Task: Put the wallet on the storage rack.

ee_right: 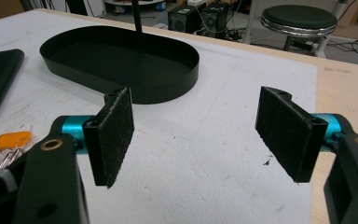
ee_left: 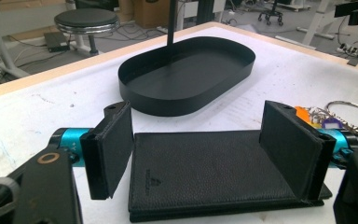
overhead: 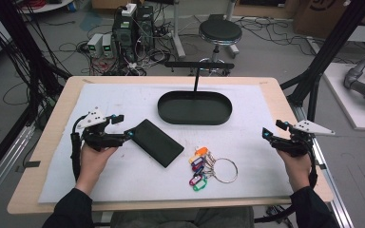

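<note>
The left gripper (ee_left: 200, 149) straddles the black wallet (ee_left: 214, 179) lying flat on the bench (overhead: 52, 142) with jaws spread, ungripped; closing this shallow, the pads risk sliding off its thin edges.

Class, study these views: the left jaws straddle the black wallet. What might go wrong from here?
1. The flat black leather wallet lies low on the white mat; the left gripper, jaws open, may scrape the mat or slip off.
2. The colourful key-tag bunch on a metal ring lies close by and could be nudged.
</note>
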The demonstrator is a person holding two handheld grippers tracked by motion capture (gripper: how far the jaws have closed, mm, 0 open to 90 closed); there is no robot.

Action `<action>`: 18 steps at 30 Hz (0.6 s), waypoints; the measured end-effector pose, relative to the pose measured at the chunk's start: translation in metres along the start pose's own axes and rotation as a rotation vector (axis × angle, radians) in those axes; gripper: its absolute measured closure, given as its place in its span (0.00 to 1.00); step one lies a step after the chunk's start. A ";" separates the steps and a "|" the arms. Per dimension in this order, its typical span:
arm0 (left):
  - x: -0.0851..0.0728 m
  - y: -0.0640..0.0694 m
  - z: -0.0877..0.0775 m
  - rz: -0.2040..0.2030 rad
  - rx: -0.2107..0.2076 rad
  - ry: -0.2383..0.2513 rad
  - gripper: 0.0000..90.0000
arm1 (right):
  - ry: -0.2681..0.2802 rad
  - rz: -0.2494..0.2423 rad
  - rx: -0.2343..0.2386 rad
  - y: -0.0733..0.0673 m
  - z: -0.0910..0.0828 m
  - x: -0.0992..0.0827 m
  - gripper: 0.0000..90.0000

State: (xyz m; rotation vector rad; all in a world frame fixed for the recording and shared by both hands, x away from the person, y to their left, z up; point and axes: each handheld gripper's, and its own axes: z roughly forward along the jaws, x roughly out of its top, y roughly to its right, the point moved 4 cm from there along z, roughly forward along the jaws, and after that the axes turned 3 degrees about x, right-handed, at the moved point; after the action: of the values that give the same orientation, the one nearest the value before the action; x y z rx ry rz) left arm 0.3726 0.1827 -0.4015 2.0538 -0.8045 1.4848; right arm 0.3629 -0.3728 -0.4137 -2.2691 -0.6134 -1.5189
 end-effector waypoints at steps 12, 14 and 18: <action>0.008 -0.017 0.036 -0.059 -0.029 -0.062 0.36 | 0.002 0.002 -0.014 0.002 0.000 -0.002 0.31; 0.006 -0.022 0.044 -0.078 -0.030 -0.089 0.39 | -0.001 -0.003 -0.013 0.002 0.001 -0.002 0.31; -0.001 -0.033 0.061 -0.131 -0.026 -0.148 0.42 | -0.006 -0.014 -0.013 0.001 0.003 -0.002 0.31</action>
State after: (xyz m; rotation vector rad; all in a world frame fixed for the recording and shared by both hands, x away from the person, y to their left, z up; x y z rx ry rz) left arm 0.4367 0.1650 -0.4216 2.1722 -0.7256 1.2586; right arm 0.3648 -0.3726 -0.4162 -2.2841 -0.6244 -1.5272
